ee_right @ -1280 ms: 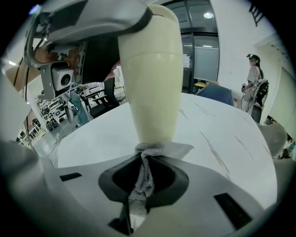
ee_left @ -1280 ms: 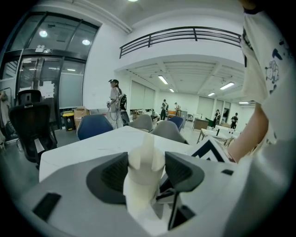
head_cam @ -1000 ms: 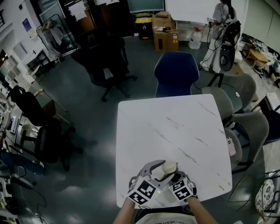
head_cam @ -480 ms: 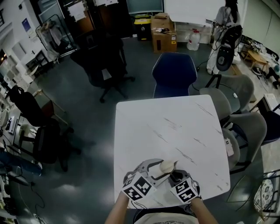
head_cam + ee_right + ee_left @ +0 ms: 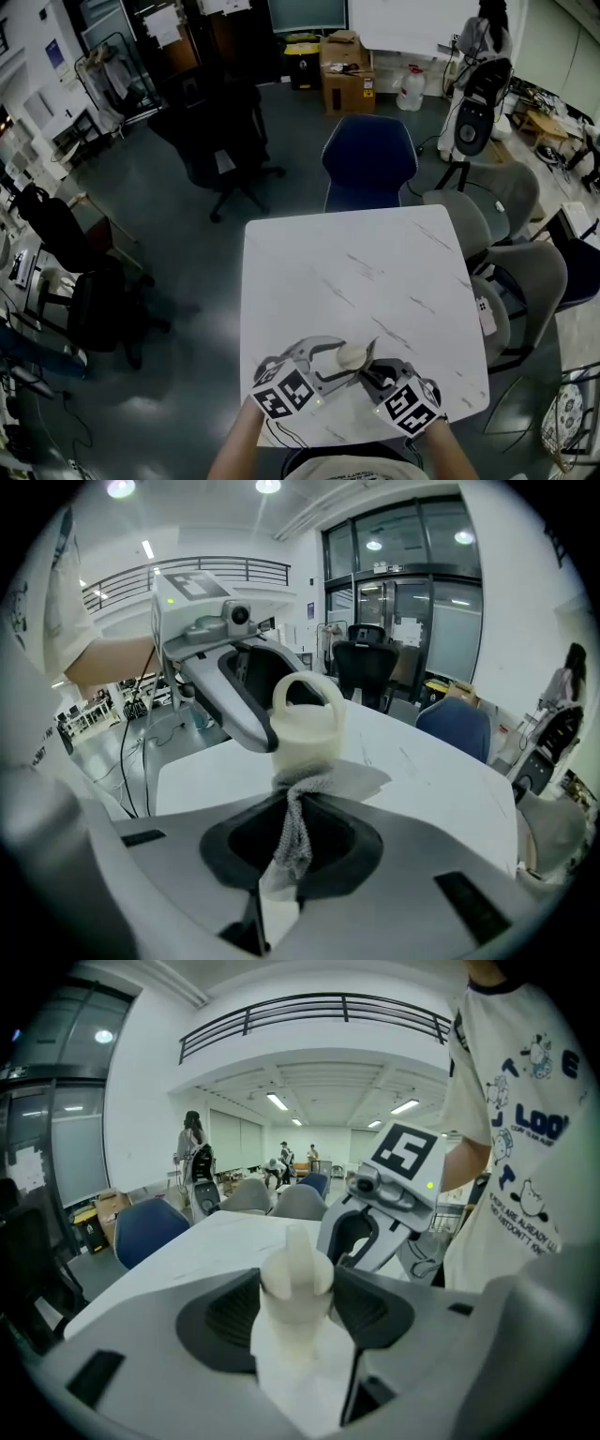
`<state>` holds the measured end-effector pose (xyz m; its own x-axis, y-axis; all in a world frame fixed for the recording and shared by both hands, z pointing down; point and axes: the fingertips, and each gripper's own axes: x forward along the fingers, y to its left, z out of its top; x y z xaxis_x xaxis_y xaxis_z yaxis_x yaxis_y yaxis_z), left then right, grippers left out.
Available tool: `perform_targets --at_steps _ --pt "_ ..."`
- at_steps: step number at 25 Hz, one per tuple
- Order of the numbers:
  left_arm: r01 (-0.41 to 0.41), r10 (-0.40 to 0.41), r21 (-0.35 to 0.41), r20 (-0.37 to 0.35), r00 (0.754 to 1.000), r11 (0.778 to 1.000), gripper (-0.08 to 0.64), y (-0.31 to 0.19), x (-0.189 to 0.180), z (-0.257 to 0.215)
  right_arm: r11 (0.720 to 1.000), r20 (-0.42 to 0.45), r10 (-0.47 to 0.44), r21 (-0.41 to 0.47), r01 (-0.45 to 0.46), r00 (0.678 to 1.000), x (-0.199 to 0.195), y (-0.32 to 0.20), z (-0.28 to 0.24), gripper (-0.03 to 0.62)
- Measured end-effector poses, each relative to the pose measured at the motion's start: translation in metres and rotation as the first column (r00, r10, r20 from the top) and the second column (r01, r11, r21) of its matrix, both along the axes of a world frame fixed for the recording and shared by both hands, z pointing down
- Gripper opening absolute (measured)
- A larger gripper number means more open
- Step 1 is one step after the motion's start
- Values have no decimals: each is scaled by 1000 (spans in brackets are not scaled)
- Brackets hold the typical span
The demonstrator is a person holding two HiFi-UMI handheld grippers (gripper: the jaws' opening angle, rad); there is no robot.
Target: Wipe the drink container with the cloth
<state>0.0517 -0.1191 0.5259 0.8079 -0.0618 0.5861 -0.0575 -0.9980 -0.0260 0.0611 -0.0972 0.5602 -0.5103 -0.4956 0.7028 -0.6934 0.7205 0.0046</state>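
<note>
A small cream drink container (image 5: pixel 353 355) with a loop handle is held just above the white marble table (image 5: pixel 375 272) near its front edge. My left gripper (image 5: pixel 336 357) is shut on it, its dark pads (image 5: pixel 230 1314) pressing both sides of the container (image 5: pixel 296 1283). My right gripper (image 5: pixel 371 369) is shut on a white mesh cloth (image 5: pixel 292 832). The cloth bunches between the right gripper's jaws and spreads against the lower part of the container (image 5: pixel 307 726). In the left gripper view the cloth (image 5: pixel 302 1372) hangs below the container, and the right gripper (image 5: pixel 375 1227) stands just behind it.
A blue chair (image 5: pixel 367 161) stands at the table's far side and grey chairs (image 5: pixel 525 272) along its right. Black office chairs (image 5: pixel 220 127) and cardboard boxes (image 5: pixel 343 64) stand further back on the dark floor. A person (image 5: pixel 480 37) stands at the far right.
Both marker cubes have drawn slightly apart, the left one leftward and the right one rightward and nearer. The container stays in the left jaws with the cloth against it.
</note>
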Motion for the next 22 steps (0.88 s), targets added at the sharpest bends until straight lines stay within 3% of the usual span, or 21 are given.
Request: perform_targets --at_steps 11,22 --pt "-158 153 60 76 985 986 252 1 -2 1 992 -37 -129 -15 128 991 1 1 -14 46" --pt "-173 168 61 80 983 983 250 2 -2 1 985 -62 -157 -87 151 986 -7 6 36 47"
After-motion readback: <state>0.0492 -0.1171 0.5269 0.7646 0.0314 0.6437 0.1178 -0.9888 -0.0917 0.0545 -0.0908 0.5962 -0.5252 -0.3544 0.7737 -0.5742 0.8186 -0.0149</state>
